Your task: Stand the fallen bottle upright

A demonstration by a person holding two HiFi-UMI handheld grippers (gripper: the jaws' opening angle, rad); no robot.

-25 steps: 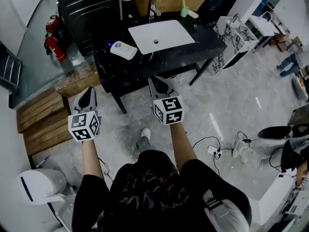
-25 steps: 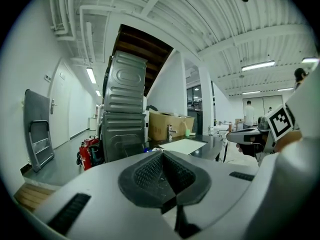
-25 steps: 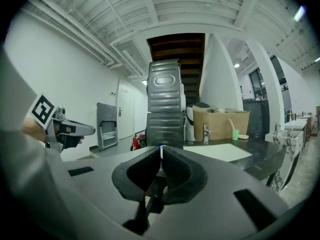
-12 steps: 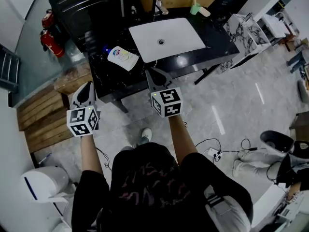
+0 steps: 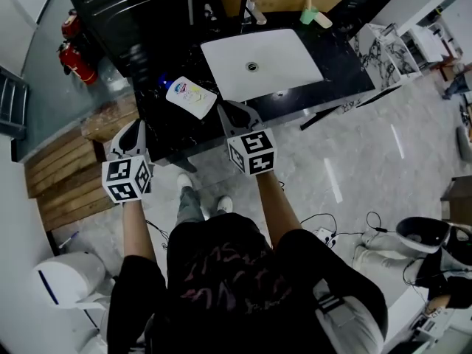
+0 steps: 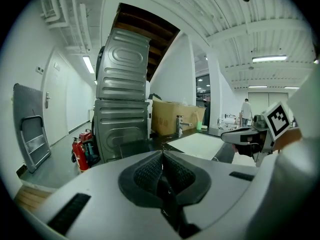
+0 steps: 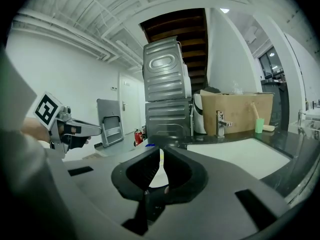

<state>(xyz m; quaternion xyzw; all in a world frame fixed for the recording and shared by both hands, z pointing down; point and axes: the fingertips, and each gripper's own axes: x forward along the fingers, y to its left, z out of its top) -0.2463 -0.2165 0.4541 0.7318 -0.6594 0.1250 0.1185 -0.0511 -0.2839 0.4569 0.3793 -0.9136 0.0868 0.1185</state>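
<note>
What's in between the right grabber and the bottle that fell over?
Nothing is in the way. In the head view, only a short strip of bare black counter shows between the right gripper and the fallen bottle.

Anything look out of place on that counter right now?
Yes: the white bottle lies on its side on the black counter, left of the white sink in the head view. No spill shows around it.
</note>
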